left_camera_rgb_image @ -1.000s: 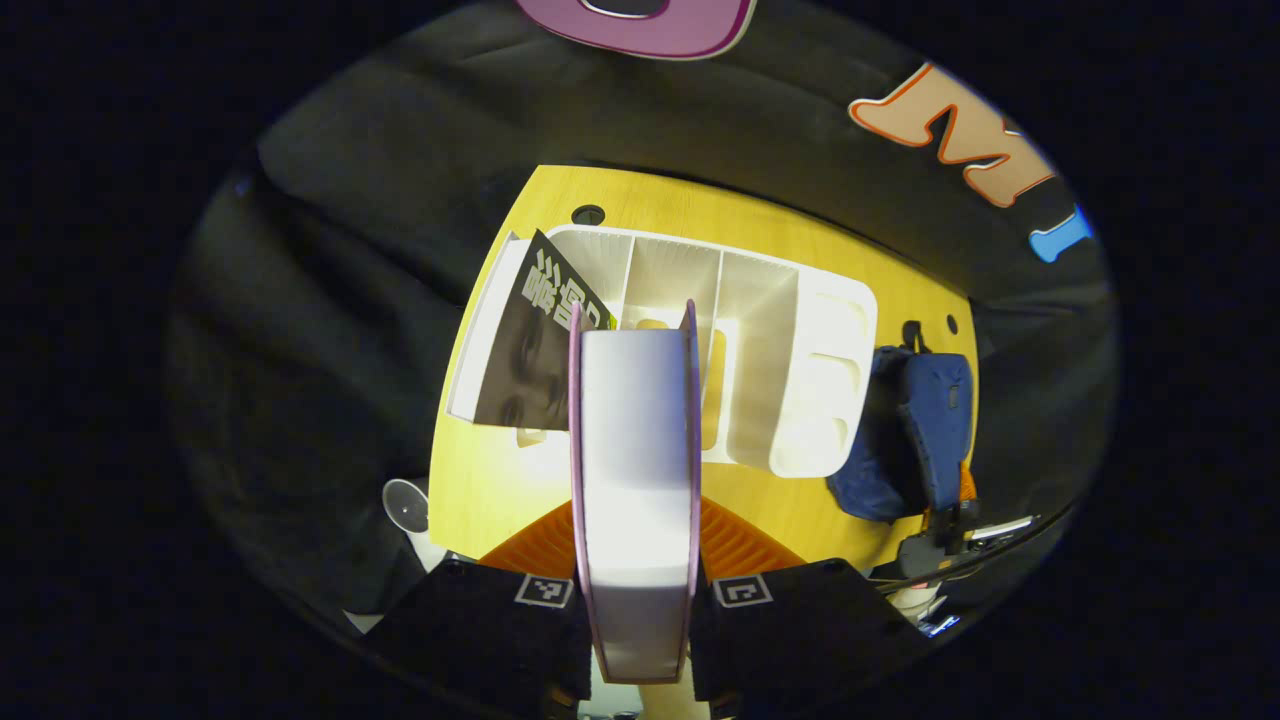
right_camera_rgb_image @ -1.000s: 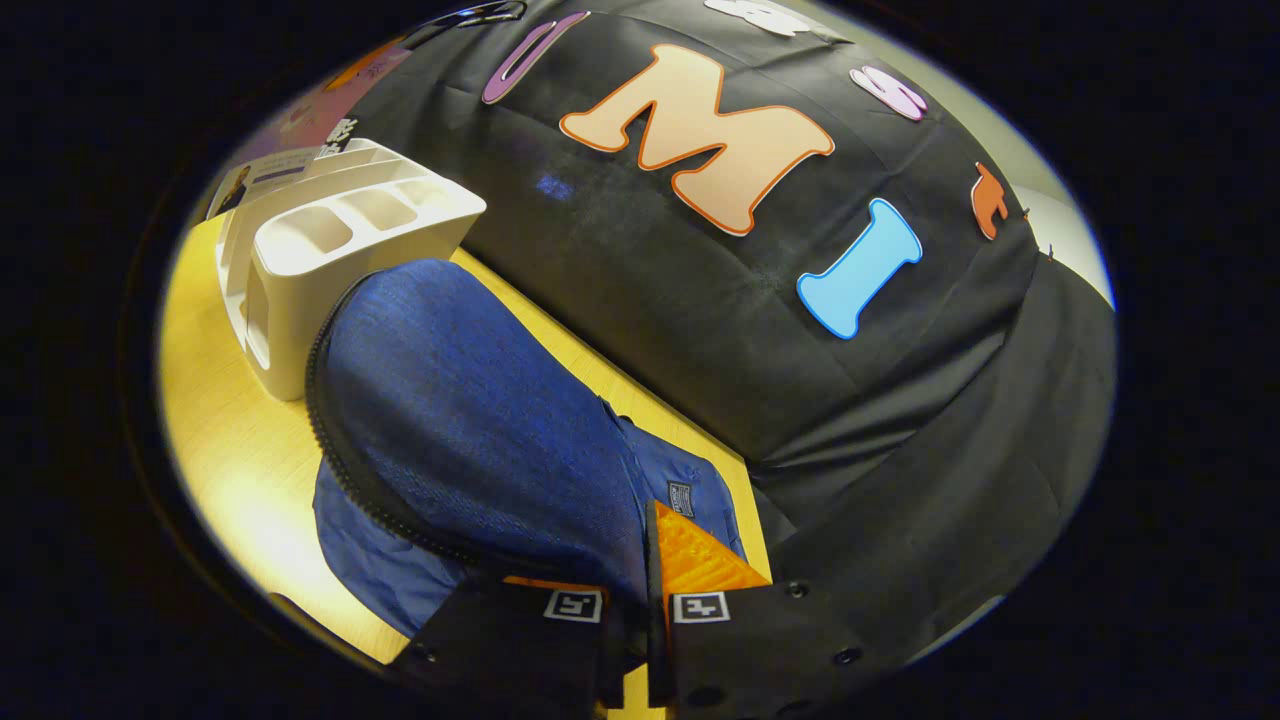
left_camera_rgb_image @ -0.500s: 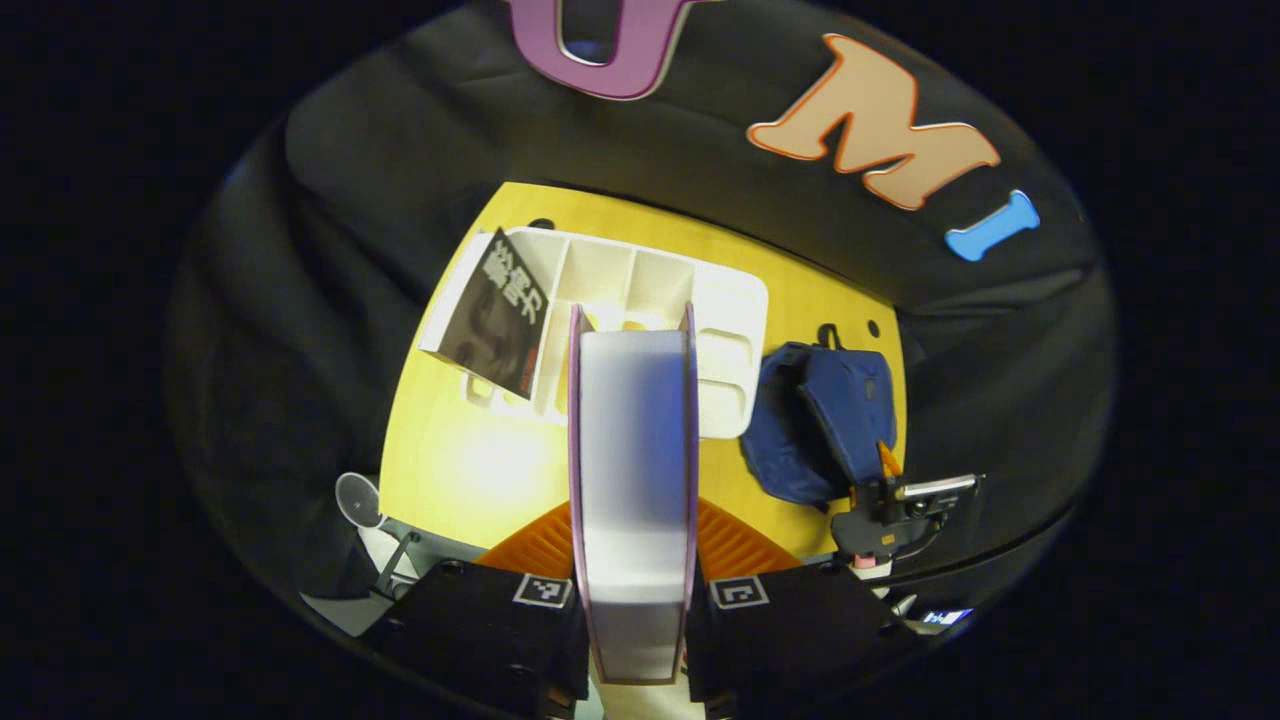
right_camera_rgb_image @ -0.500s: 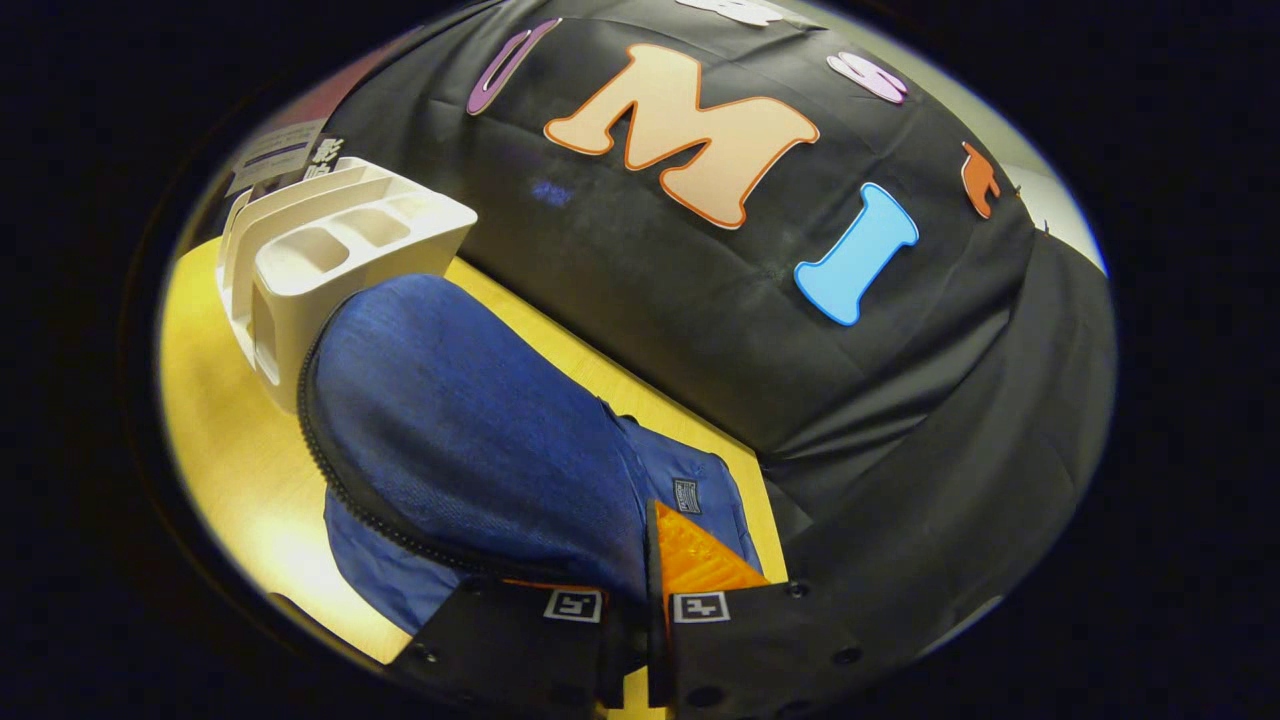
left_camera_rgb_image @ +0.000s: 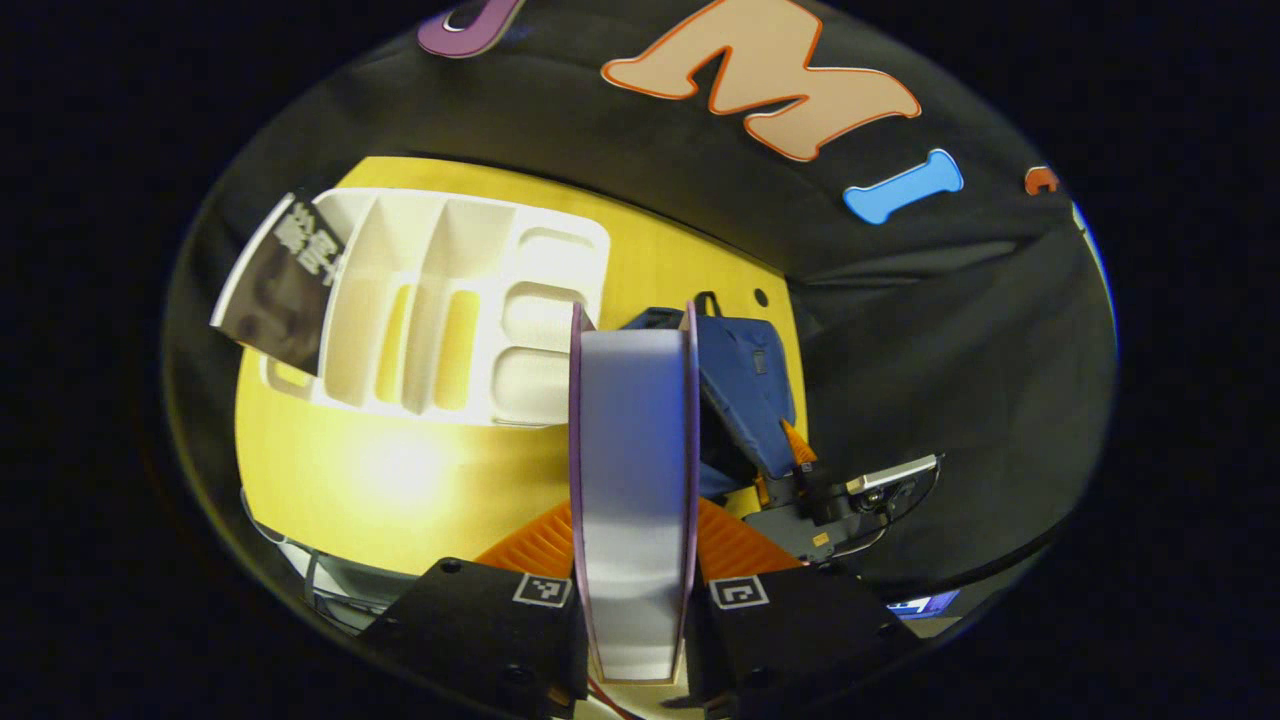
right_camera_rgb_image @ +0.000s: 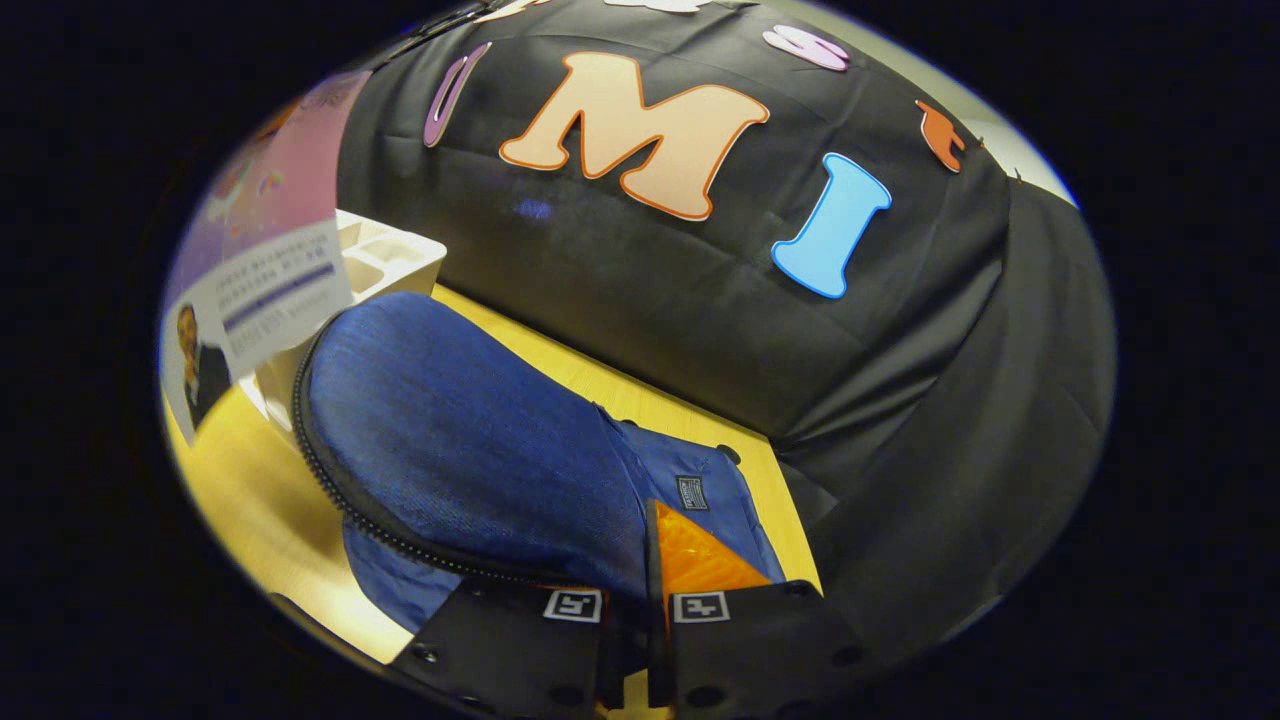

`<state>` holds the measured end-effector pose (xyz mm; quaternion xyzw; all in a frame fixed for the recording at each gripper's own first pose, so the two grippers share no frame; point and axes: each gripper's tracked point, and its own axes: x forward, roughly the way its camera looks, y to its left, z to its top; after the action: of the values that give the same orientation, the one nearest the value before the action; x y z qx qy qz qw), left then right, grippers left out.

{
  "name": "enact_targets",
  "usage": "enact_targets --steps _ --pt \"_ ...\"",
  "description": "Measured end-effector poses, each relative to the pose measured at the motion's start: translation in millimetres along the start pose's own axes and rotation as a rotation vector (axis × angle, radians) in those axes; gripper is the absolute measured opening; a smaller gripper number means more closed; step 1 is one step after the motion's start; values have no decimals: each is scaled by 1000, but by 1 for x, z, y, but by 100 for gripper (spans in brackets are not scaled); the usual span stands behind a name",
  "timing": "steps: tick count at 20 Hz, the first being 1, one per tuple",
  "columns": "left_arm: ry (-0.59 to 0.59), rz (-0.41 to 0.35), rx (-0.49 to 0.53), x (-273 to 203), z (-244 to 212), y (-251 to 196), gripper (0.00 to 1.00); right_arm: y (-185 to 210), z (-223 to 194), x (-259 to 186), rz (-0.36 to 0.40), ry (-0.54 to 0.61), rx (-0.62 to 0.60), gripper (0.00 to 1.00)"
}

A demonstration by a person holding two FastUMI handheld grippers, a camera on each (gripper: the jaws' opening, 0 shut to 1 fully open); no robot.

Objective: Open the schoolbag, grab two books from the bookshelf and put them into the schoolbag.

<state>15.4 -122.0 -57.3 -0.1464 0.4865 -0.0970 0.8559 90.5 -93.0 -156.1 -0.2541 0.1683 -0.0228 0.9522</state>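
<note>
My left gripper (left_camera_rgb_image: 633, 545) is shut on a thick book (left_camera_rgb_image: 632, 480) with purple covers, held upright above the yellow table (left_camera_rgb_image: 400, 480). Its page edge faces the camera. Past it lies the blue schoolbag (left_camera_rgb_image: 745, 385), with my right gripper (left_camera_rgb_image: 830, 495) at its near edge. In the right gripper view, my right gripper (right_camera_rgb_image: 630, 585) is shut on the schoolbag's flap (right_camera_rgb_image: 470, 450), lifted so the zipper edge curves on the left. The held book (right_camera_rgb_image: 255, 290) comes in from the left. A dark-covered book (left_camera_rgb_image: 280, 285) leans in the white bookshelf (left_camera_rgb_image: 440, 310).
The white bookshelf (right_camera_rgb_image: 385, 260) stands just left of the schoolbag near the table's back edge. Black cloth hangs close behind the table (right_camera_rgb_image: 620, 385). A small hole (left_camera_rgb_image: 761, 297) is in the tabletop by the bag.
My left gripper has carried the purple book rightward, from in front of the bookshelf to over the schoolbag. The book now enters the right gripper view. The right gripper keeps holding the flap up.
</note>
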Motion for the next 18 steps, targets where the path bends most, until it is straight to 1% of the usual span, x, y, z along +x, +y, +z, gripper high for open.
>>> enact_targets --steps 4,5,6,7,10,11,12,13,14,15,17,18 --pt "-23 -55 8 57 6 -13 36 -8 5 -3 21 0 38 14" --pt "-32 -79 5 72 8 -19 36 -11 8 -3 27 -2 51 12" --pt "-46 -112 -7 87 12 -25 36 -12 9 -3 34 -4 65 14" --pt "-61 -144 -27 100 14 -31 35 -14 10 -4 39 -6 76 12" --pt "-99 -240 -102 147 20 -47 36 -16 15 -3 61 -18 121 12" --pt "-108 -266 -121 161 20 -52 35 -15 18 -3 72 -26 136 14" --pt "-119 -284 -130 175 20 -57 35 -14 18 -2 79 -35 145 12" --pt "-131 -286 -127 192 19 -58 35 -12 20 0 86 -40 148 14" --pt "-147 -279 -112 206 19 -58 37 -10 20 1 95 -45 148 14" --pt "-166 -272 -103 215 18 -58 35 -8 21 2 103 -50 145 12" --pt "-193 -305 -100 231 19 -69 35 -6 18 -2 124 -57 147 14" --pt "-209 -328 -106 239 19 -75 35 -4 16 -3 134 -57 149 12"
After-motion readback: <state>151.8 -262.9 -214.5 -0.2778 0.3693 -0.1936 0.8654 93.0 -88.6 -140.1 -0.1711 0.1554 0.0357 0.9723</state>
